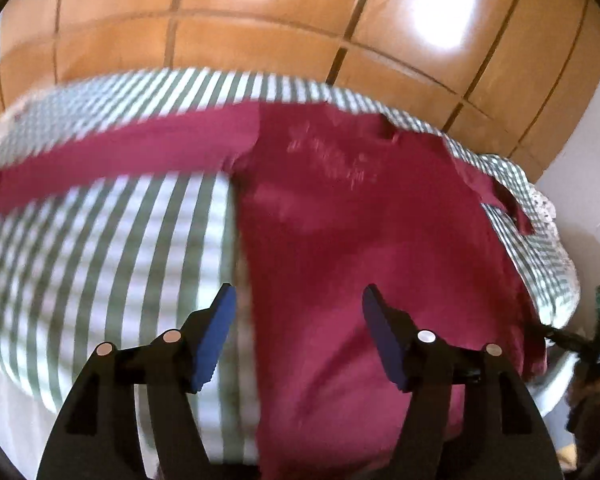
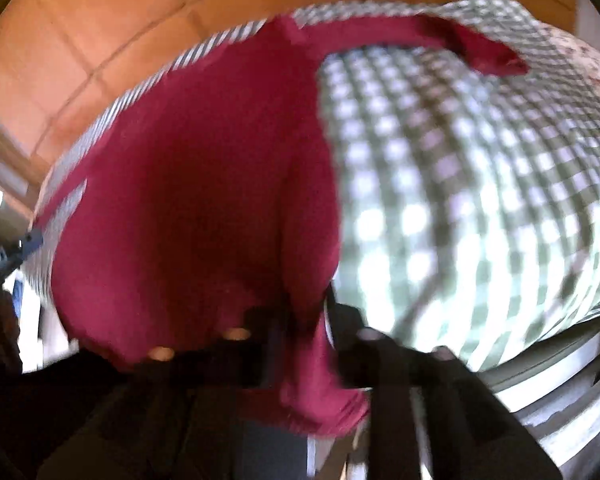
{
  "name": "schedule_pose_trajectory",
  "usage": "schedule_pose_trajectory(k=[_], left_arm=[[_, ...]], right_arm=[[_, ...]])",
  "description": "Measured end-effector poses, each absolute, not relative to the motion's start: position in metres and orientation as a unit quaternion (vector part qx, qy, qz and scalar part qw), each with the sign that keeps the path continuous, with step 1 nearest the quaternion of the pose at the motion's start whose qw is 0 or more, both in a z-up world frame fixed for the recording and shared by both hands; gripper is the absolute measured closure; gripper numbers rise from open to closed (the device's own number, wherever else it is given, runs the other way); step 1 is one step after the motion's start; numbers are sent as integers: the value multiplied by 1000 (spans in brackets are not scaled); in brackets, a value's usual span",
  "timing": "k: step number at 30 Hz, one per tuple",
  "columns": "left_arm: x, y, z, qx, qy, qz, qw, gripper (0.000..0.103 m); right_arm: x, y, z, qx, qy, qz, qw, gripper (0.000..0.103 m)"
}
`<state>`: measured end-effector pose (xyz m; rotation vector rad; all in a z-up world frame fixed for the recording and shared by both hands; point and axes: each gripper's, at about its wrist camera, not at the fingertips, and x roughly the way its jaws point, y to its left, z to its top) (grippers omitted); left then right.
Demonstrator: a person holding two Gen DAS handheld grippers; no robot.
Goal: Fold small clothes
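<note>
A: Left wrist view. What do the jaws show?

B: The left gripper [image 1: 298, 300] stands with its jaws wide apart, blue pads [image 1: 216, 332] bare, nothing between them. The dark red shirt [image 1: 360, 220] lies spread ahead of the jaws; its near hem runs under the right-hand finger, and its side edge passes just inside the left-hand finger.

A: And beyond the jaws?

B: One long sleeve [image 1: 120, 152] stretches away to the left, flat on the green-and-white tablecloth [image 1: 100, 248]. Past the cloth is an orange tiled floor [image 1: 260, 40]. The other gripper's black frame shows at the far right edge.

A: Right wrist view?

B: Heavily blurred. The right gripper [image 2: 300, 344] has the shirt's [image 2: 200, 200] near edge hanging down between its fingers. Whether the pads press on the fabric or stand clear of it cannot be told.

A: Where is the rest of the shirt?

B: Ahead and to the left of the jaws; the other sleeve [image 2: 460, 44] reaches far right across the checked tablecloth [image 2: 480, 180].
</note>
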<state>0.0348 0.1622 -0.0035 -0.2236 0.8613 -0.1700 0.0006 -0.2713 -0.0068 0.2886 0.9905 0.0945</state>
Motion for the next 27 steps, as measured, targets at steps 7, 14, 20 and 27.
schedule_pose_trajectory(k=[7, 14, 20, 27], left_arm=[[95, 89, -18, -49, 408, -108, 905, 32], [138, 47, -48, 16, 413, -104, 905, 32], [151, 49, -71, -1, 427, -99, 899, 21], [152, 51, -78, -13, 428, -111, 897, 15]], right_arm=[[59, -344, 14, 169, 389, -110, 899, 49], [156, -381, 10, 113, 380, -191, 898, 50], [220, -416, -25, 69, 436, -240, 864, 82], [193, -443, 43, 3, 365, -280, 888, 98]])
